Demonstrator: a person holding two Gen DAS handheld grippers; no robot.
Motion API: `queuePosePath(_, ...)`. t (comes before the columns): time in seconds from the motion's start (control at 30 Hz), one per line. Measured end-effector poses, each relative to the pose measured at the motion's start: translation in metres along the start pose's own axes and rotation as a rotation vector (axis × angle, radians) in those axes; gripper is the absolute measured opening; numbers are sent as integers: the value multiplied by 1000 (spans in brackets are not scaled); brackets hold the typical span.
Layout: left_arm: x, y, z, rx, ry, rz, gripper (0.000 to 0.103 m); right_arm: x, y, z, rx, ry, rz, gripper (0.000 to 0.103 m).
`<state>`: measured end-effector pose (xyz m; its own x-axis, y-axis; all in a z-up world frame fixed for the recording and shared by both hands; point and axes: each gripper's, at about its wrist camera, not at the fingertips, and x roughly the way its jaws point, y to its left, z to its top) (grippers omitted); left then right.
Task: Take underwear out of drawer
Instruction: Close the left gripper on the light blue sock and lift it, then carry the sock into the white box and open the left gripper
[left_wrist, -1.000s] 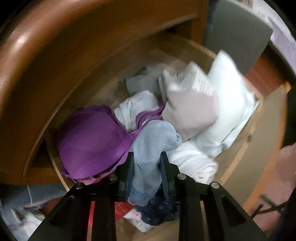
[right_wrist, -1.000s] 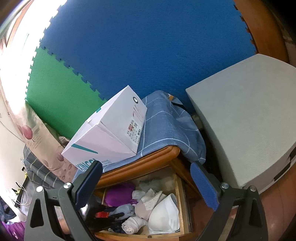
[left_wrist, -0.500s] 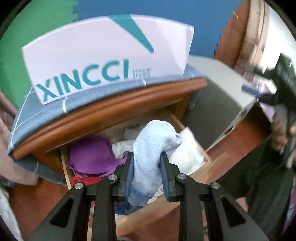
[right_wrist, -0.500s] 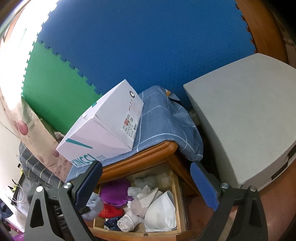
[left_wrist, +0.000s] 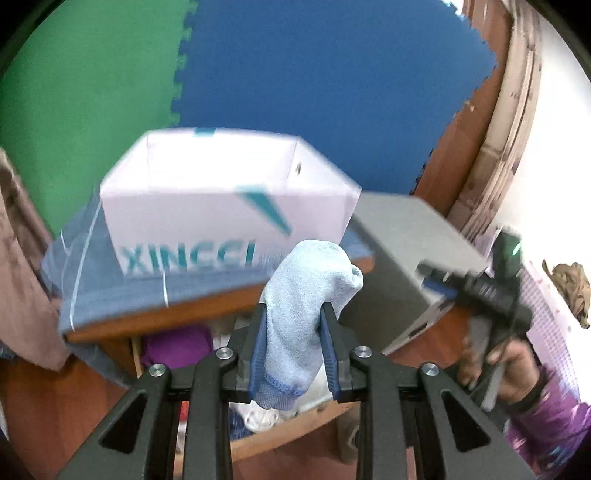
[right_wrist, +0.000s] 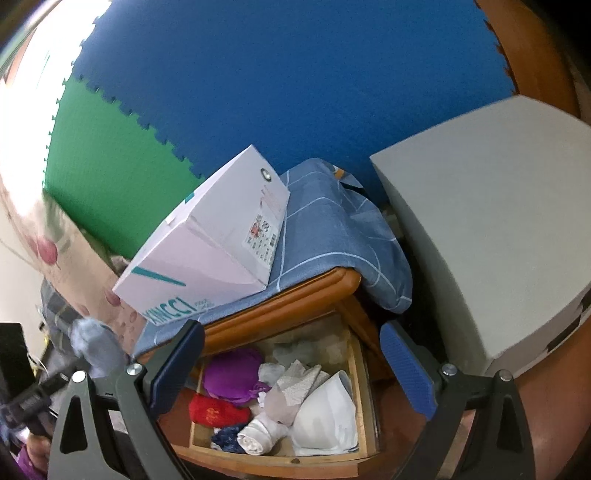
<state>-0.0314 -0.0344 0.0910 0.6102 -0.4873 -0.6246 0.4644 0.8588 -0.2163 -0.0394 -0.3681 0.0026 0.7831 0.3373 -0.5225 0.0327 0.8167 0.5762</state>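
My left gripper (left_wrist: 291, 321) is shut on a light blue garment (left_wrist: 303, 291) and holds it up in front of the wooden cabinet, above the open drawer (right_wrist: 280, 458). The garment also shows blurred at the left of the right wrist view (right_wrist: 94, 345). My right gripper (right_wrist: 291, 362) is open and empty above the drawer. The drawer holds a purple bra (right_wrist: 231, 373), a red item (right_wrist: 216, 411), a white bra (right_wrist: 325, 417), a rolled white piece (right_wrist: 258, 435) and other folded pieces.
A white XINCCI box (right_wrist: 218, 243) lies on a blue checked cloth (right_wrist: 332, 236) on the cabinet top. A grey box (right_wrist: 487, 229) stands to the right of the cabinet. Blue and green foam mats cover the wall behind.
My left gripper has lifted the light blue garment out of the drawer and up and back, level with the cabinet top. The right gripper has stayed nearly still and open.
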Motion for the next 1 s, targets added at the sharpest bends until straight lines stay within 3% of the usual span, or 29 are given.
queuePosePath(0.2, -10, -3, 64, 21, -73, 33, 25, 1, -2, 0, 22, 6, 4, 98)
queuePosePath(0.43, 28, 27, 131, 17, -77, 157, 25, 2, 0, 0, 8, 18, 12, 98)
queuePosePath(0.77, 104, 65, 164, 47, 8, 314, 25, 5, 0, -1, 13, 35, 20, 98)
queuePosePath(1.0, 141, 81, 165, 58, 68, 359, 26, 8, 0, -2, 9, 50, 20, 98)
